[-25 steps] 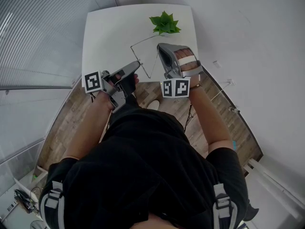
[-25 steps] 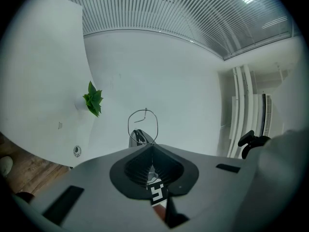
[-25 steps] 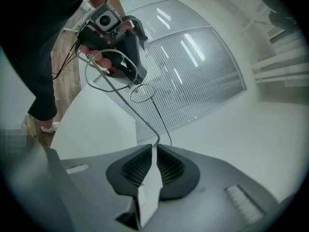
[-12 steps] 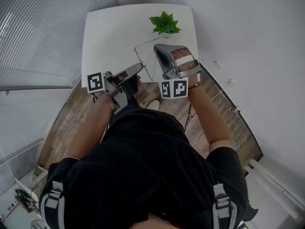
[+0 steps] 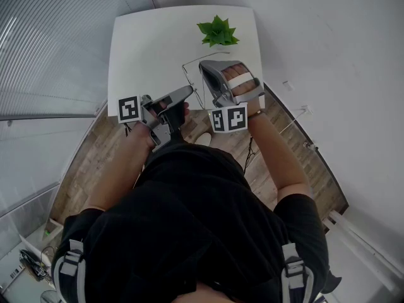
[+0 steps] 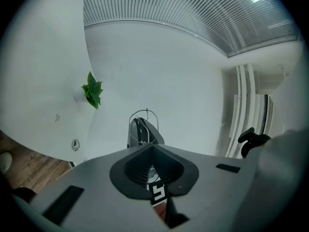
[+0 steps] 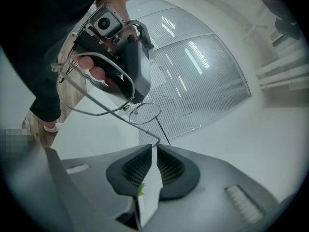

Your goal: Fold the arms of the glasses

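A pair of thin wire-rimmed glasses (image 5: 191,83) hangs in the air between my two grippers, above the near edge of the white table (image 5: 145,43). My left gripper (image 5: 188,91) is shut on the frame by one lens; in the left gripper view the round lens rim (image 6: 144,109) stands just past the closed jaws (image 6: 151,146). My right gripper (image 5: 203,66) is shut on the end of one arm, and in the right gripper view that arm (image 7: 116,114) runs from the lenses down into the jaws (image 7: 155,146). The other arm loops out to the left.
A small green plant (image 5: 218,31) stands near the table's far edge, and it also shows in the left gripper view (image 6: 92,90). Wooden floor (image 5: 95,163) lies beside and below the table. A slatted glass partition (image 5: 50,43) runs along the left.
In the head view my right gripper has moved left and nearer with the arm's end, closing on the left gripper. The left gripper has barely shifted.
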Available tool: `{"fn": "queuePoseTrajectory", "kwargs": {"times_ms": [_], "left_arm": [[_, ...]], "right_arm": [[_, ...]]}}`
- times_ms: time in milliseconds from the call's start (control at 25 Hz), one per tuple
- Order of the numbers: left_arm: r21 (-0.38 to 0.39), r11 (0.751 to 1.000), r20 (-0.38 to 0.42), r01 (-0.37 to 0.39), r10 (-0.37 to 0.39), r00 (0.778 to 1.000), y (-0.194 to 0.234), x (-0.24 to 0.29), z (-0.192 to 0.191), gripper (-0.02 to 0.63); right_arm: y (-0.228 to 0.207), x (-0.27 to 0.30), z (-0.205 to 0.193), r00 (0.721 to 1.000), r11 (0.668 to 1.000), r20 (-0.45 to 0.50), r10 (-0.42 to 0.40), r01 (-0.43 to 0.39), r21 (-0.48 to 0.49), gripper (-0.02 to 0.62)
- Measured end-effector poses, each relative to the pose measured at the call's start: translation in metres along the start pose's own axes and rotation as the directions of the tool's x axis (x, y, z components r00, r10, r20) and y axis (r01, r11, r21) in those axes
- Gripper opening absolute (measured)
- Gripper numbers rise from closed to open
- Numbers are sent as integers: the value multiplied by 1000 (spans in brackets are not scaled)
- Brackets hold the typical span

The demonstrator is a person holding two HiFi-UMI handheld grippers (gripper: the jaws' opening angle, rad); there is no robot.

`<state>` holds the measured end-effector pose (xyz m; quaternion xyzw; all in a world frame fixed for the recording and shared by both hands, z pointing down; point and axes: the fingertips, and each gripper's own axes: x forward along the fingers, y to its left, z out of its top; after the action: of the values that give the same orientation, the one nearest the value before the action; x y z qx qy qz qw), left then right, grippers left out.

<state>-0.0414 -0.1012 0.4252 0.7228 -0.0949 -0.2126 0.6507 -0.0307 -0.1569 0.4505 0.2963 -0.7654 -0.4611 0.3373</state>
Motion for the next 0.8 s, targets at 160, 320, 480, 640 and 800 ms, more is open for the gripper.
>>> {"fn": "queuePoseTrajectory", "kwargs": {"times_ms": [160, 320, 480, 640, 800], "left_arm": [[0, 1000, -10, 3, -3, 1000, -1, 1, -1, 11], [2, 1000, -18, 8, -8, 1000, -1, 7, -6, 11], [3, 1000, -30, 12, -12, 999, 0, 11, -9, 11], [1, 1000, -42, 21, -21, 999, 0, 11, -11, 11], [0, 1000, -51, 28, -27, 998, 0, 12, -12, 11]], "right_arm": [[1, 1, 6, 1000, 1000, 23, 11, -11, -12, 43], [2, -1, 6, 999, 1000, 38, 18, -17, -25, 43], [4, -4, 7, 998, 999, 55, 25, -23, -45, 43], [8, -3, 12, 996, 997, 77, 39, -33, -74, 44], [11, -3, 17, 995, 994, 89, 45, -35, -103, 46]]}}
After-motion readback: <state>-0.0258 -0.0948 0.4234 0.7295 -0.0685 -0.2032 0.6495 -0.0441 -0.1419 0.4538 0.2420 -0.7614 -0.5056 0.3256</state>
